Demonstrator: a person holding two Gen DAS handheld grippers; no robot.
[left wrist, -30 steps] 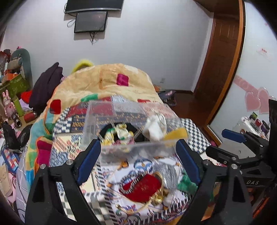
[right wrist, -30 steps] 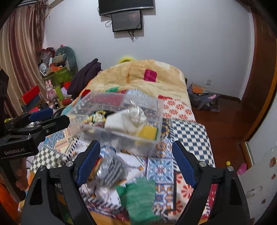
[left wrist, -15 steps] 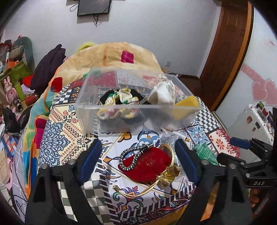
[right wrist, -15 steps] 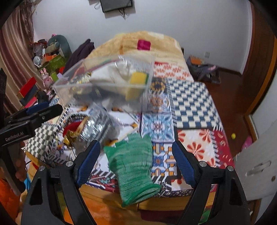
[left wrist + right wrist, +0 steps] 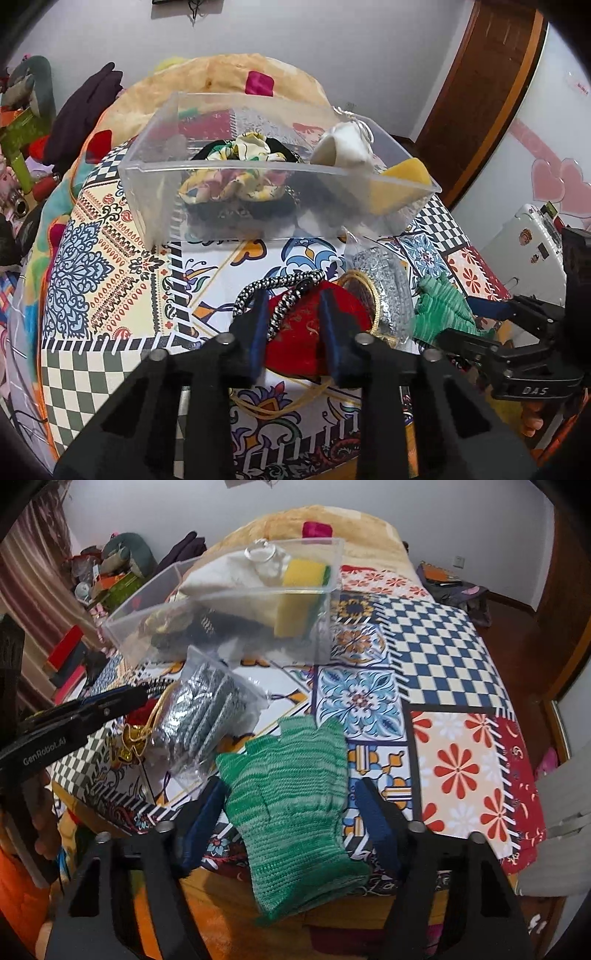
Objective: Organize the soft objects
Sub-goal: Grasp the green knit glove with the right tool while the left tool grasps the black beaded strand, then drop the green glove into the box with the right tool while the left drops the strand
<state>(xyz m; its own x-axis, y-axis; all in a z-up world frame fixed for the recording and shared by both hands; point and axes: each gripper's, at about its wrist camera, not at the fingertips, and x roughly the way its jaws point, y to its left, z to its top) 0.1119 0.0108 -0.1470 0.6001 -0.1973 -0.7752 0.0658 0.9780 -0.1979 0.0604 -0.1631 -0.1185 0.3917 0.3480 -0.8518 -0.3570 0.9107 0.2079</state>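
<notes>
A clear plastic bin on the patterned bed holds a floral scrunchie, a white pouch and a yellow sponge. In front of it lie a red velvet pouch with a black-and-white cord, a silver mesh bag and a green knit glove. My left gripper has its jaws closed in on the red pouch. My right gripper straddles the glove's cuff at the bed's edge, jaws partly closed and beside it.
The bin also shows in the right wrist view. A folded orange blanket lies behind it. Clutter and toys stand left of the bed. A wooden door and a white cabinet are to the right.
Both grippers have dropped toward the bed's near edge. The left jaws have narrowed onto the red pouch. The right jaws have narrowed around the green glove.
</notes>
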